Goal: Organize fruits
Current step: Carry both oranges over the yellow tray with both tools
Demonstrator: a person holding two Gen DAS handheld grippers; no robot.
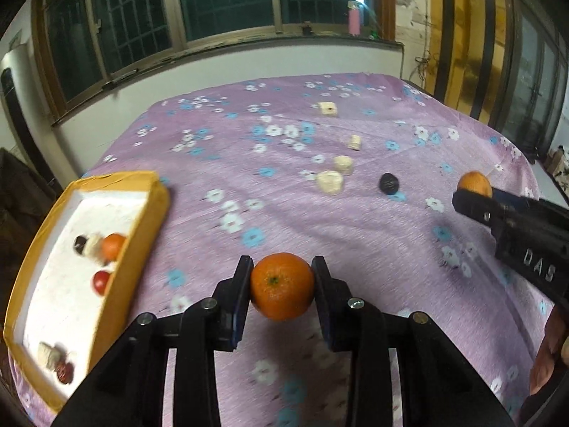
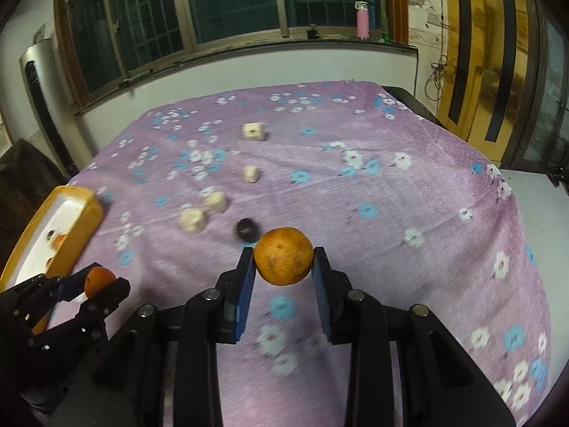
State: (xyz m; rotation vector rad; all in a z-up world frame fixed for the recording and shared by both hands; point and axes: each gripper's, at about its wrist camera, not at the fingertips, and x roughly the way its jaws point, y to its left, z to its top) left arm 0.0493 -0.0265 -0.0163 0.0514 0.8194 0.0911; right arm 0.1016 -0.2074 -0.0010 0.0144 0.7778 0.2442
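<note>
A small, bright orange mandarin with a green stem dot (image 1: pixel 282 286) sits clamped between the two black fingers of my left gripper (image 1: pixel 282 277), which are narrowed snugly against its sides, lifting it clear of the cloth. My right gripper (image 2: pixel 283 261) is likewise pinched around a second, duller and speckled orange mandarin (image 2: pixel 283 255), held above the cloth. Beneath both lies a purple tablecloth printed with white and blue flowers (image 2: pixel 409 213). Scattered on it, further away, are four pale cream chunks of peeled fruit (image 1: pixel 330 182) and one dark, wrinkled round fruit (image 1: pixel 389 182), well apart from my fingers. To my left, near the table's edge, rests a shallow yellow cardboard tray with a white floor (image 1: pixel 149 213). Inside it are another orange mandarin (image 1: pixel 113 246), a red round fruit (image 1: pixel 101 282), and a few pale and dark pieces, blurred.
</note>
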